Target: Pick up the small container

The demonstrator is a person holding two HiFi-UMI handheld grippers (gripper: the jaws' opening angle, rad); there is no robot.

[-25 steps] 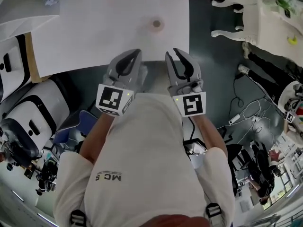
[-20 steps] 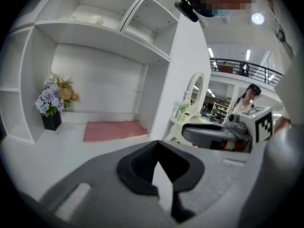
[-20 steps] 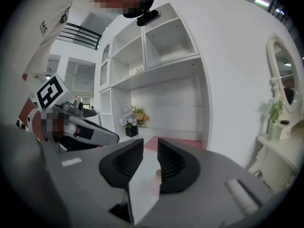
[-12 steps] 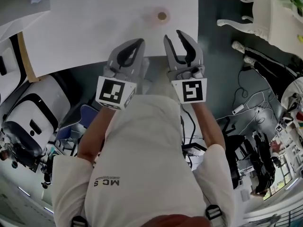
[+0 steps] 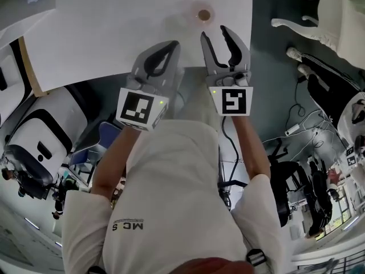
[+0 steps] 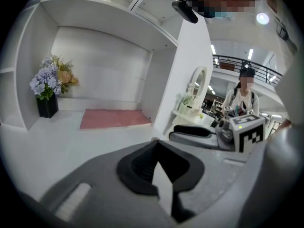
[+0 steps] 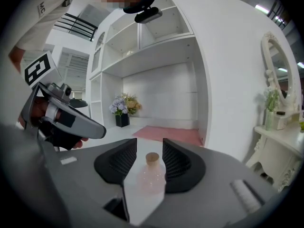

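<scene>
The small container [image 5: 203, 15] is a pale pink glass bottle with a cork, standing upright on the white table [image 5: 114, 27]. My right gripper [image 5: 214, 32] sits just short of it, over the table's near edge. In the right gripper view the bottle [image 7: 151, 175] shows in the gap of the right gripper [image 7: 149, 148], a little ahead of the pads [image 7: 175, 163] and untouched. Those jaws have just been opening and hold nothing. My left gripper [image 5: 173, 44] is shut and empty beside it, its tips meeting in the left gripper view [image 6: 156, 141].
A pink mat [image 6: 114, 118] and a black vase of flowers [image 6: 47, 87] stand at the table's far side, under white shelves. A white dressing table with a mirror [image 7: 280, 122] is to the right. Cables and chairs lie on the dark floor [image 5: 296, 124].
Both grippers have moved forward over the table's near edge, closer to the bottle. The right jaws have spread wider apart; the left stays shut.
</scene>
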